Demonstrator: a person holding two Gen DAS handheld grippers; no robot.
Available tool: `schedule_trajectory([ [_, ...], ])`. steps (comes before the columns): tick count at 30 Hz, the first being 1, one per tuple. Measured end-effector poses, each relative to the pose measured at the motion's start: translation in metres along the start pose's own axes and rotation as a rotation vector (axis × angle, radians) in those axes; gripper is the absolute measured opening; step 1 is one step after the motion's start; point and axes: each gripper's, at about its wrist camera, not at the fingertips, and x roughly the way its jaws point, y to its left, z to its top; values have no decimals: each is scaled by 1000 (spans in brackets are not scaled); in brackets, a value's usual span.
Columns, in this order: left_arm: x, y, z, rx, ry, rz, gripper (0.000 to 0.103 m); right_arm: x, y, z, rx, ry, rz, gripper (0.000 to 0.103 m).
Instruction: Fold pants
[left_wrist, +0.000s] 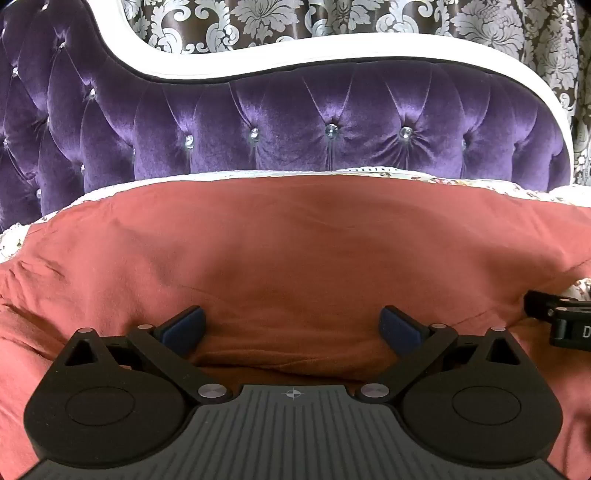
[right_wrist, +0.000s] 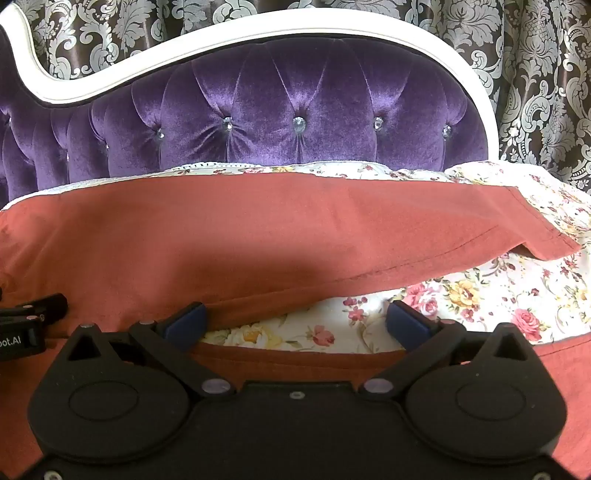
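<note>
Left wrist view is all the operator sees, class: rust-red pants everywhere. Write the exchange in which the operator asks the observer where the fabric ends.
Operator: Where does the cloth end?
Observer: On the right, the rust-red cotton pants end in a stitched hem.
Operator: What lies beyond?
Observer: A white rose-printed bedsheet.
Operator: And the right gripper?
Observer: Open, over the pants' edge, sheet showing between its fingers.
</note>
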Motion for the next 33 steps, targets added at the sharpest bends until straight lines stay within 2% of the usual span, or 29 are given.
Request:
schedule_trajectory([
  [14, -2, 0, 0, 20, -1, 6, 101, 0, -2, 8, -6, 3, -5, 103],
  [18, -7, -6, 3, 112, -14, 23, 98, -1, -3, 8, -21, 27, 15, 103],
  [20, -14, -11, 3, 152, -32, 64, 90, -1, -4, 12, -62, 69, 37, 102],
  [21, -16, -11, 4, 149, -23, 75, 90, -3, -4, 15, -83, 81, 37, 100],
  [24, -31, -4, 11, 83, -2, 80, 90, -18, -4, 18, -108, 96, 6, 90],
  [27, -53, 6, 20, 3, 30, 115, 90, -44, -6, 22, -98, 98, -26, 90],
  [29, -73, 13, 22, -50, 54, 126, 90, -64, -10, 23, -82, 119, -13, 90],
  [33, -117, 22, 9, -120, 107, 123, 91, -108, -21, 19, -28, 160, 4, 92],
])
